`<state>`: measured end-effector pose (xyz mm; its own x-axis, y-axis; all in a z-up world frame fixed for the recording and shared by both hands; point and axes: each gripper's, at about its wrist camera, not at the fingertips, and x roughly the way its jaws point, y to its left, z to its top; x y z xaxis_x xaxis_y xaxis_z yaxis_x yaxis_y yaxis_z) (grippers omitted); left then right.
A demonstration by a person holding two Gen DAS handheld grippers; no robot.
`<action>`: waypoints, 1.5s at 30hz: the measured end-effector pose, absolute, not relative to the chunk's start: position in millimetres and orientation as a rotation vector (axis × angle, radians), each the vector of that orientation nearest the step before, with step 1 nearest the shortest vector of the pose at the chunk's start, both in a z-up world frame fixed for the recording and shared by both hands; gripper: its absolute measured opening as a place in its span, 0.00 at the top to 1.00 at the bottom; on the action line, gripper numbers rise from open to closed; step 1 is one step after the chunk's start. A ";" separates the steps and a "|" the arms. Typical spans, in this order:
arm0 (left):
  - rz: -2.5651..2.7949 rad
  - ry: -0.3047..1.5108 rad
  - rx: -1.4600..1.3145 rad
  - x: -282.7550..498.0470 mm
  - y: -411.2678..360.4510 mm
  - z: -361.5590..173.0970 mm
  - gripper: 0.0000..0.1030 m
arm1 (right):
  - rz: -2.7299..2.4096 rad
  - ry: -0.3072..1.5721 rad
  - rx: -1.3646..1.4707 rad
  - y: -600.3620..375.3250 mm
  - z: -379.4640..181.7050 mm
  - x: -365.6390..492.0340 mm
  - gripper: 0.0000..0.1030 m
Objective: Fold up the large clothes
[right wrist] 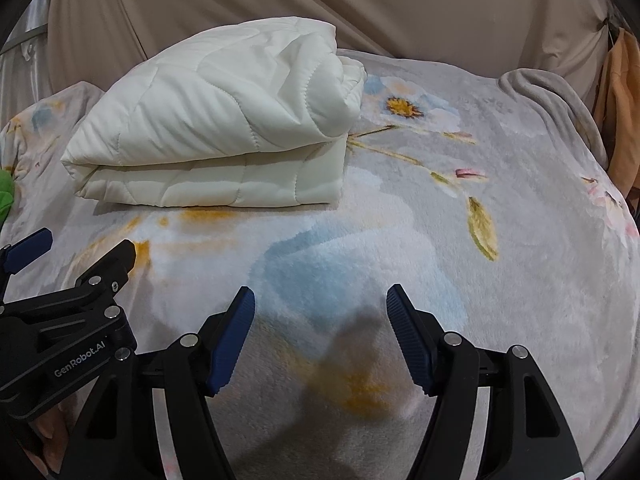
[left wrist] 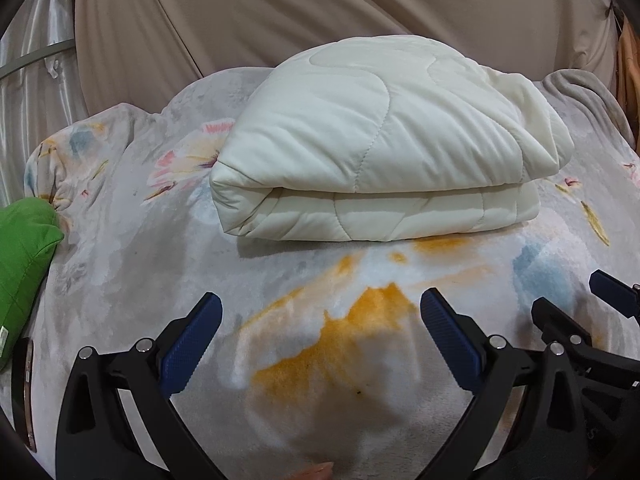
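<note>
A cream quilted blanket [left wrist: 380, 148] lies folded into a thick bundle on the floral plush bedspread [left wrist: 120, 248]. It also shows in the right wrist view [right wrist: 224, 132], at the upper left. My left gripper [left wrist: 320, 308] is open and empty, hovering over the bedspread in front of the bundle, apart from it. My right gripper [right wrist: 320, 300] is open and empty, over the bedspread to the right of the left one. The right gripper [left wrist: 576, 300] shows at the right edge of the left wrist view, and the left gripper [right wrist: 80, 248] at the left of the right wrist view.
A green cushion [left wrist: 24, 264] lies at the left edge of the bed. Beige curtains [left wrist: 320, 8] hang behind the bed. A grey blanket edge [right wrist: 552, 96] is bunched at the far right. An orange cloth [right wrist: 620, 112] hangs at the right.
</note>
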<state>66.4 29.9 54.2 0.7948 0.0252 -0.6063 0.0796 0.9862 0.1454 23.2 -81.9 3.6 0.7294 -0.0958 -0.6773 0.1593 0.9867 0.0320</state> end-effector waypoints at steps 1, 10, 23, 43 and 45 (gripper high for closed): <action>-0.029 0.652 0.168 65.8 29.9 54.4 0.06 | -0.141 0.740 0.090 -81.4 3.6 23.3 0.35; -0.014 0.646 0.159 66.1 31.6 54.1 0.06 | -0.140 0.741 0.090 -82.2 3.6 23.4 0.35; -0.012 0.644 0.168 64.7 31.3 54.6 0.06 | -0.135 0.740 0.088 -83.4 2.9 23.5 0.35; -0.011 0.643 0.171 64.5 31.8 55.3 0.07 | -0.133 0.738 0.088 -84.5 3.4 22.6 0.35; -0.011 0.642 0.171 64.7 31.6 55.2 0.07 | -0.134 0.737 0.089 -84.2 3.3 22.7 0.35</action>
